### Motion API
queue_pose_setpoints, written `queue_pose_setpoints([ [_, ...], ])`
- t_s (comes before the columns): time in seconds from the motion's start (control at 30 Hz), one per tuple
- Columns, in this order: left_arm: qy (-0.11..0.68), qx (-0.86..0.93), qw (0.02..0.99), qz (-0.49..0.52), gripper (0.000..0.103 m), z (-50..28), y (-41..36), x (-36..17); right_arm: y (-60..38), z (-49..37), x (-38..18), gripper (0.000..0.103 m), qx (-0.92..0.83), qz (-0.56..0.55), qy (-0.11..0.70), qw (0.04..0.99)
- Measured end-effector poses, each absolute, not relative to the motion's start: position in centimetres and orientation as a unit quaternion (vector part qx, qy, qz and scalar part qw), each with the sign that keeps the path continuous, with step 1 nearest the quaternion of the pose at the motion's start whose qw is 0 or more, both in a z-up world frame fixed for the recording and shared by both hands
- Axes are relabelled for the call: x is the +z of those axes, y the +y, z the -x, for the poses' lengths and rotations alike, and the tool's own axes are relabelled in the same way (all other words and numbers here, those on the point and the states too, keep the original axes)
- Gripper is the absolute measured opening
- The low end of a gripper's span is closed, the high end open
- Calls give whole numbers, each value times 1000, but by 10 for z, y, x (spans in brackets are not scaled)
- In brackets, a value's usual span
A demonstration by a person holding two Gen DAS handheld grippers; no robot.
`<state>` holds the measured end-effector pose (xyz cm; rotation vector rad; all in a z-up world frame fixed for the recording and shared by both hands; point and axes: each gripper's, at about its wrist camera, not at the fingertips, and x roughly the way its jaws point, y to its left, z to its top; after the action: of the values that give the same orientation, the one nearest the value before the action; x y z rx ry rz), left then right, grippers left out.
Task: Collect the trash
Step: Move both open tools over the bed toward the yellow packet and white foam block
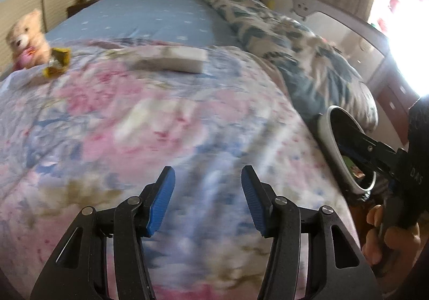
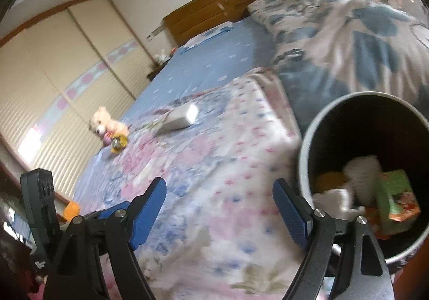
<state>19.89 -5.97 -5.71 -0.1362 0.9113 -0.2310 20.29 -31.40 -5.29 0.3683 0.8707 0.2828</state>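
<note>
Both jaws released, empty. Right gripper [image 2: 218, 208] beside white-rimmed round bin [image 2: 304, 155], lower right; crumpled yellow wrapper [image 1: 56, 62] waits upper left.

White letters reading "DAS" stand sideways on the black body of the right gripper [image 1: 346, 139], at about 4 o'clock in the left wrist view. In the right wrist view, small white print sits on the left gripper's [image 2: 107, 212] black body at about 8 o'clock, too small and blurred to read. Print on the green packet [image 2: 396, 198] in the bin [image 2: 304, 163] is illegible.
</note>
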Motion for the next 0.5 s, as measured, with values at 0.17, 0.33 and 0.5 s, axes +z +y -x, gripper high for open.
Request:
queue_pose_setpoints([
  [0.17,439,-79,892,78,52,-204,-24,-60,-281,-219,-59,83,161,-153,425,878],
  [0.33,443,-47,891,91,52,-213,8,-65,-255,-236,-68,83,180,-132,430,875],
  [0.5,447,-25,889,95,52,-224,31,-69,-233,-257,-80,83,193,-110,439,870],
])
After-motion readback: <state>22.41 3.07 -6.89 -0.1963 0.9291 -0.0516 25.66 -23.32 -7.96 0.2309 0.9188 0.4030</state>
